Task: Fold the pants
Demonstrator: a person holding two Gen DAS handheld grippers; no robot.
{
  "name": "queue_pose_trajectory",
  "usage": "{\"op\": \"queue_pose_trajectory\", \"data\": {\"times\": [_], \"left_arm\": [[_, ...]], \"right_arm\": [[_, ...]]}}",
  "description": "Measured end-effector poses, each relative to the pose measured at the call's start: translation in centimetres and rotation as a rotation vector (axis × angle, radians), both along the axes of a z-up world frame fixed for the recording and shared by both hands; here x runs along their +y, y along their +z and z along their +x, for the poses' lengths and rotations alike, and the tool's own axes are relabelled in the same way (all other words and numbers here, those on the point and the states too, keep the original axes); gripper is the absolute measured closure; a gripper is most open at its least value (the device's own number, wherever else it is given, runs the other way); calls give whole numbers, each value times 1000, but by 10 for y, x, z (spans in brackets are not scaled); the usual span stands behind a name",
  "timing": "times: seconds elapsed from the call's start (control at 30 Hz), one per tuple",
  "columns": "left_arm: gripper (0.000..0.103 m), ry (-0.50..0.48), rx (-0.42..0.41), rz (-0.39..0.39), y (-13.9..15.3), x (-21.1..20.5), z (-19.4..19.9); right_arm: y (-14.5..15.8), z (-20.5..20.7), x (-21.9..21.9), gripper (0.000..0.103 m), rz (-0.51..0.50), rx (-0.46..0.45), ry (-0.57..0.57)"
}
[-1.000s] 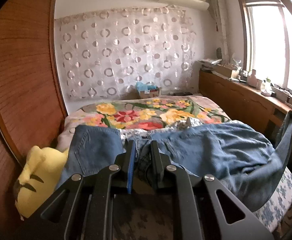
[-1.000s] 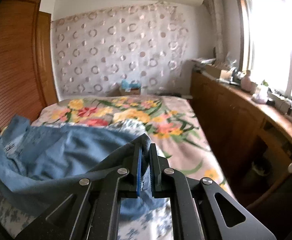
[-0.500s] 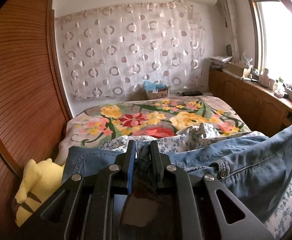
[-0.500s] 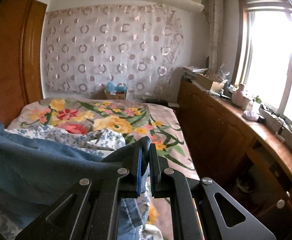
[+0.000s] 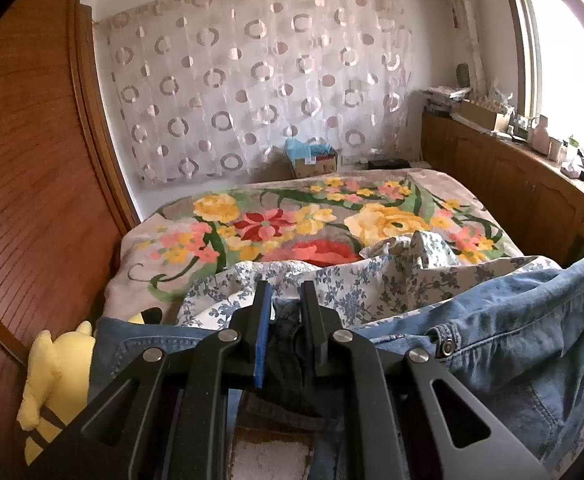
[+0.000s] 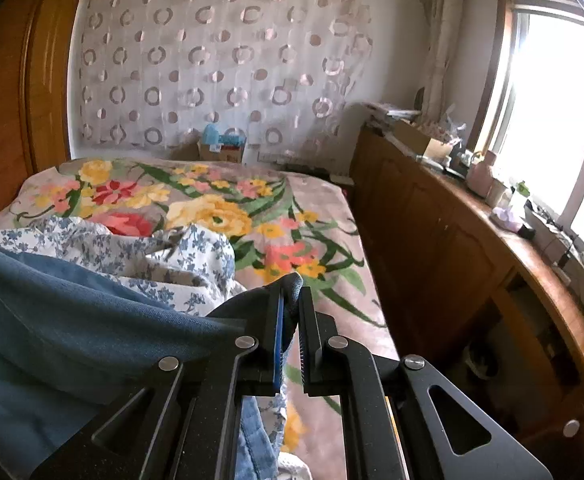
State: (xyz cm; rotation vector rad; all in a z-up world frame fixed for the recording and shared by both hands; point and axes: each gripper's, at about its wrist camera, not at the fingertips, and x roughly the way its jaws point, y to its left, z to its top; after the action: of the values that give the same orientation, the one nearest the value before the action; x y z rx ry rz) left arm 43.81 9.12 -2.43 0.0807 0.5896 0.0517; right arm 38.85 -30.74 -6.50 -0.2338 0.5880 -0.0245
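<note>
Fingers of our left gripper [image 5: 283,304] and right gripper [image 6: 289,300] both pinch the pants [image 5: 532,340]. We judge folding barely begun: no crease shows yet.

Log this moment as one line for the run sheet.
left gripper: shut on jeans | right gripper: shut on jeans | jeans: held up above floral bedspread | fold: not yet made

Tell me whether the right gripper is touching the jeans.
Touching. In the right wrist view, the right gripper has a fold of the jeans pinched between its fingers, with denim bulging out above the fingertips.
</note>
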Motion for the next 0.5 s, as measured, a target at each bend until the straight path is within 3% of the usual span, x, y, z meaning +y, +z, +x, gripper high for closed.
{"op": "queue_pose_trajectory", "data": {"times": [0.3, 0.37, 0.43, 0.5], "left_arm": [[84, -40, 85, -33, -16, -2, -5], [79, -46, 88, -33, -13, -1, -10], [61, -56, 82, -40, -8, 0, -18], [53, -71, 66, -56, -1, 2, -27]], "right_arm": [[13, 5, -5, 96, 70, 55, 43], [17, 1, -3, 87, 76, 57, 59], [20, -5, -4, 75, 73, 63, 58], [24, -13, -6, 68, 80, 61, 58]]}}
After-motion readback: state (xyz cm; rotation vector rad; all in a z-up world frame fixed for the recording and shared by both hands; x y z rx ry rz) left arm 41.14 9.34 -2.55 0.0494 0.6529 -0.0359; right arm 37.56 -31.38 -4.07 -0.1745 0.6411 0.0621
